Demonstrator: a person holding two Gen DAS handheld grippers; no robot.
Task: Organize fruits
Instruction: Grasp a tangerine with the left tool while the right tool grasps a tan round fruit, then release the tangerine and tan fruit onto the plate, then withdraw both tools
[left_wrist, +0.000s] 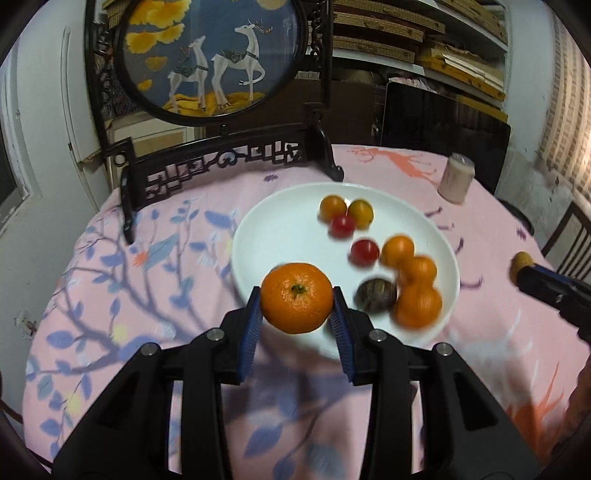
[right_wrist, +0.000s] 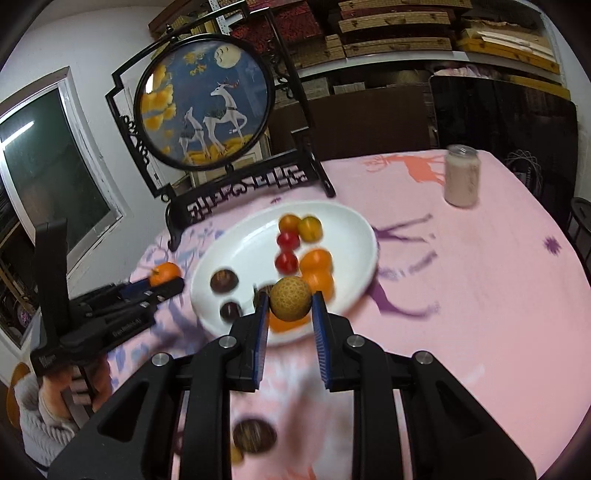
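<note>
Your left hand-held gripper (left_wrist: 297, 308) pinches a mandarin (left_wrist: 297, 297) between its blue pads, held above the near rim of the white plate (left_wrist: 280, 236). Your right hand-held gripper (right_wrist: 290, 308) pinches a small tan netted fruit (right_wrist: 290, 298) over the plate's near edge. Small oranges (left_wrist: 419, 301), red fruits (left_wrist: 364, 252) and dark round fruits (right_wrist: 224, 281) lie on the plate, which sits on the pink-clothed surface (right_wrist: 480, 280).

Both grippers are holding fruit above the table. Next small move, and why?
Probably carry the mandarin in the left gripper forward over the white plate and lower it onto the bare left part. The right gripper holds a tan round fruit over the crowded near rim, so the left side looks clearer.
</note>
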